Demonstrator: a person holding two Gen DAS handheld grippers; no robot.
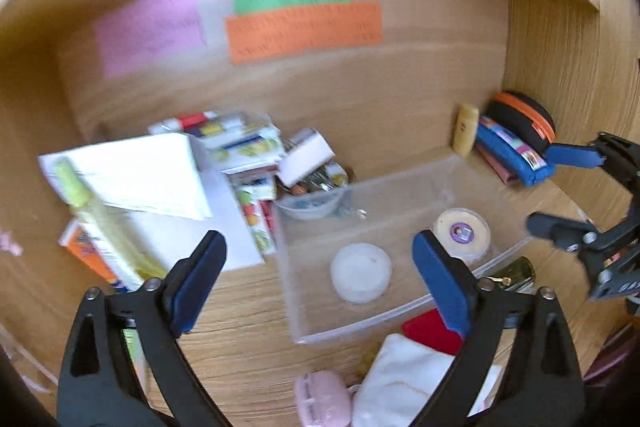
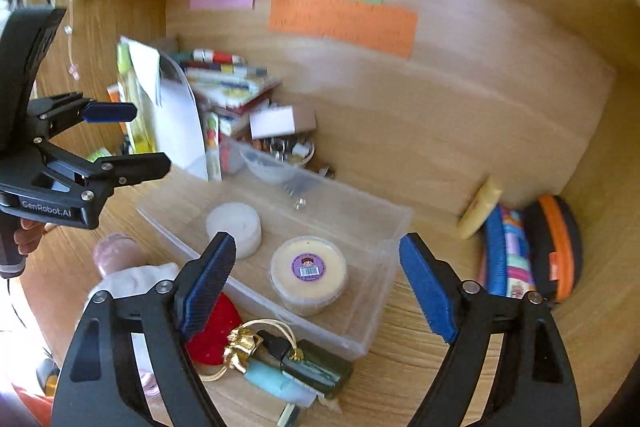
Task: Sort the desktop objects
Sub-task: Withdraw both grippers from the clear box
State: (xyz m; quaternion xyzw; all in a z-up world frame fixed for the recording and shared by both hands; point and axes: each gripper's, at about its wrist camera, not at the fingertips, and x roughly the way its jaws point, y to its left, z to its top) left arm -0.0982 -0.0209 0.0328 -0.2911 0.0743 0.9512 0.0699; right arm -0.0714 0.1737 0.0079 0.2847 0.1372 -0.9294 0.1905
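A clear plastic bin sits on the wooden desk. Inside it are a white round container and a yellow tub with a purple label. My left gripper is open and empty above the bin's near left side. My right gripper is open and empty above the bin's near edge; it also shows at the right of the left wrist view. The left gripper shows at the left of the right wrist view, open.
A pile of papers and booklets lies left of the bin. A bowl of small items stands behind it. Pencil cases and a yellow bottle are in the right corner. Red cloth, trinkets and a pink item lie in front.
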